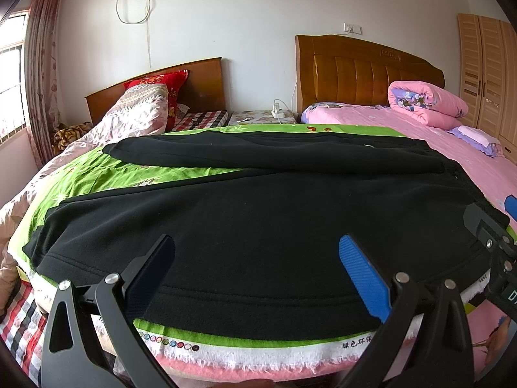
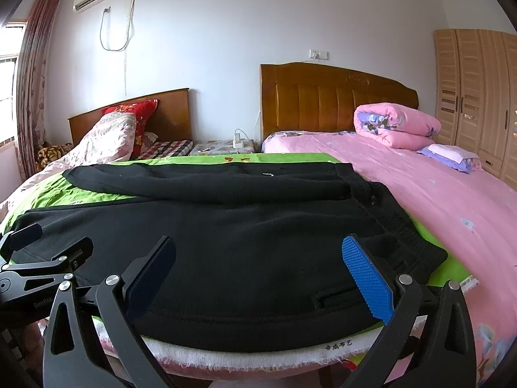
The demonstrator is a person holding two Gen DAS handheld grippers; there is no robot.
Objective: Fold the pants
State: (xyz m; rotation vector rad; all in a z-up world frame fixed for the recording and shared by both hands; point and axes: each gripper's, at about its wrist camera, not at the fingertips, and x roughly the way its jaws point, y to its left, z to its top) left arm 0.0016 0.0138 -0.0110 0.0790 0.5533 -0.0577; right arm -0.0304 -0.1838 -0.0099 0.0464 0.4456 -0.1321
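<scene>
Black pants (image 1: 258,213) lie spread flat on a green cloth (image 1: 97,174), legs running to the left, waistband at the right (image 2: 404,226). The far leg (image 2: 194,181) angles away from the near one. My left gripper (image 1: 257,252) is open, its jaws wide apart just above the near edge of the near leg, holding nothing. My right gripper (image 2: 258,252) is open over the near edge close to the waistband, also empty. Each gripper shows at the edge of the other's view: the right one (image 1: 491,236), the left one (image 2: 38,252).
The green cloth has a white frayed hem (image 1: 258,352) at the front edge. A pink bed (image 2: 436,200) with a rolled pink quilt (image 2: 394,123) lies to the right. A second bed with a floral quilt (image 1: 129,116) is at left. A wardrobe (image 2: 478,97) stands far right.
</scene>
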